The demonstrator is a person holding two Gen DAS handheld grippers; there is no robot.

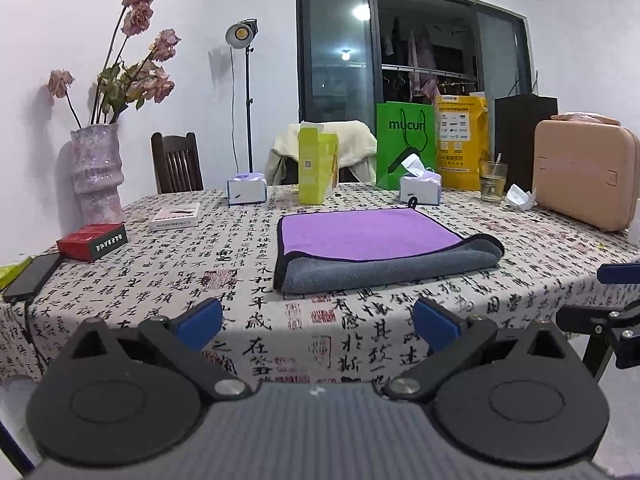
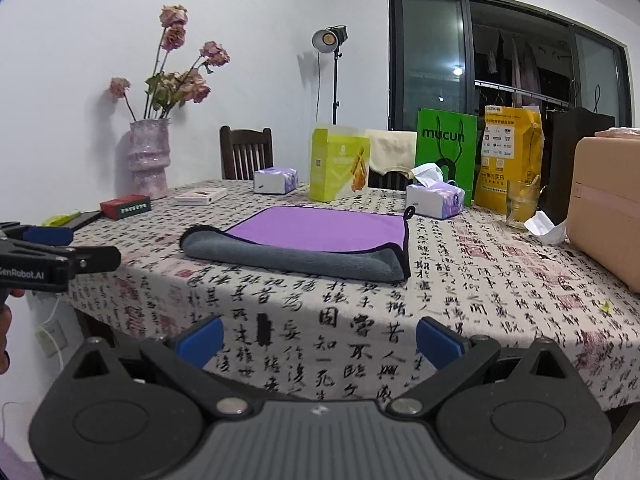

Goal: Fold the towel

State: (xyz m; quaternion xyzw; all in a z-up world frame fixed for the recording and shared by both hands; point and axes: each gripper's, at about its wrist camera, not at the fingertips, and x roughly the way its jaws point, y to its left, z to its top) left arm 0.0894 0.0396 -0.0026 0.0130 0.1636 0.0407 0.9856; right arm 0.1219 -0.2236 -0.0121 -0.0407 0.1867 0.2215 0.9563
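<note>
A towel (image 1: 372,240), purple on one side and grey on the other with a black hem, lies folded on the patterned tablecloth (image 1: 240,280). Its grey near edge is rolled over the purple. It also shows in the right wrist view (image 2: 312,236). My left gripper (image 1: 318,320) is open and empty, held short of the table's near edge, well back from the towel. My right gripper (image 2: 320,340) is open and empty, also short of the table. The left gripper shows at the left of the right wrist view (image 2: 48,240).
Behind the towel stand two tissue packs (image 1: 247,188) (image 1: 420,186), a yellow-green box (image 1: 318,170), a green bag (image 1: 404,144), a glass (image 1: 493,180) and a pink case (image 1: 584,176). A vase (image 1: 96,172), red box (image 1: 92,241) and phone (image 1: 32,278) sit at left.
</note>
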